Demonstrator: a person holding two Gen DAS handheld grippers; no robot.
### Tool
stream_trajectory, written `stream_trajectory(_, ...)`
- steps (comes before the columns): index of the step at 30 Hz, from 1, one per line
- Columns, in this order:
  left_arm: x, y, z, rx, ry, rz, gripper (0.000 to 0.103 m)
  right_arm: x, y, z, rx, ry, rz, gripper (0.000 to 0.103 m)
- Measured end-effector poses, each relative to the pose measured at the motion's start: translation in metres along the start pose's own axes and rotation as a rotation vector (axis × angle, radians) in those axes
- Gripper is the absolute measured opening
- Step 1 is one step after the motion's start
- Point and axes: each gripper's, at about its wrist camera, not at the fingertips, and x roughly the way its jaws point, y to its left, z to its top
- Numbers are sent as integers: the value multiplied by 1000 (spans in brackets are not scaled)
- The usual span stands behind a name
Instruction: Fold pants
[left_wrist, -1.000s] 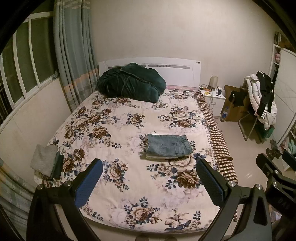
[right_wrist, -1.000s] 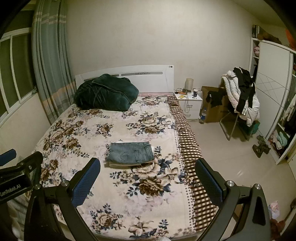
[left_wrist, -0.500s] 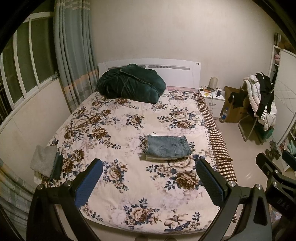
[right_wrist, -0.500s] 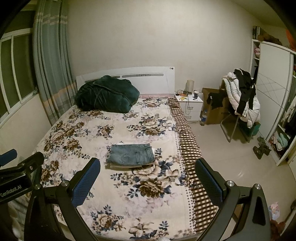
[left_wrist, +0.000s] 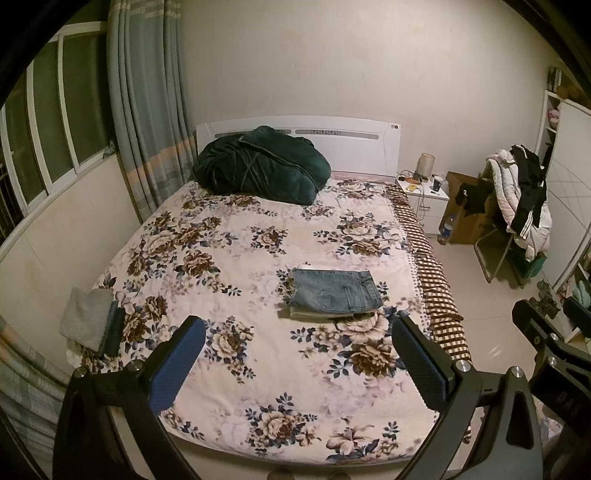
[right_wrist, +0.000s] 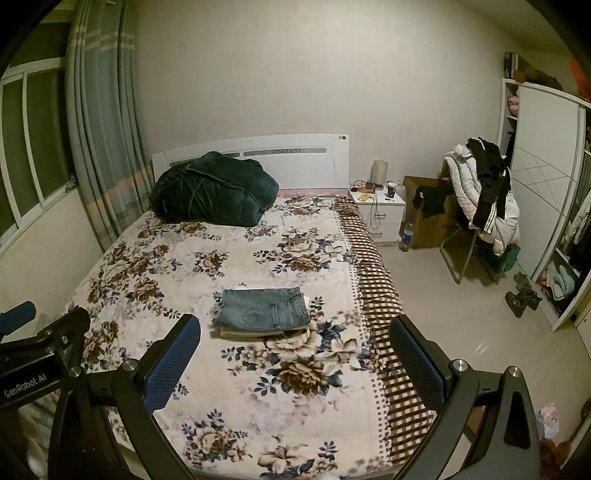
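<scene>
Folded blue jeans (left_wrist: 334, 293) lie on top of a folded pale garment, right of the middle of the floral bed (left_wrist: 207, 236); they also show in the right wrist view (right_wrist: 264, 308). My left gripper (left_wrist: 299, 363) is open and empty, held back from the foot of the bed, well short of the jeans. My right gripper (right_wrist: 295, 363) is open and empty, also behind the foot of the bed. The right gripper's body (left_wrist: 554, 354) shows at the right edge of the left wrist view; the left gripper's body (right_wrist: 40, 350) shows at the left edge of the right wrist view.
A dark green blanket (left_wrist: 258, 166) is bundled at the headboard. Folded grey cloth (left_wrist: 86, 321) lies at the bed's left edge. A white nightstand (right_wrist: 376, 210), a box, a chair heaped with clothes (right_wrist: 484, 199) and a wardrobe (right_wrist: 546, 177) stand to the right on tiled floor.
Both cameras have drifted slightly back, so the bed and jeans sit a little lower in view. Both grippers stay open and the jeans have not moved.
</scene>
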Motion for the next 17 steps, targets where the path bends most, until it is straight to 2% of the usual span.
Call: stream_trajectory(17, -7, -3, 0, -21, -13, 4, 103, -1, 0, 1, 0, 0, 1, 103)
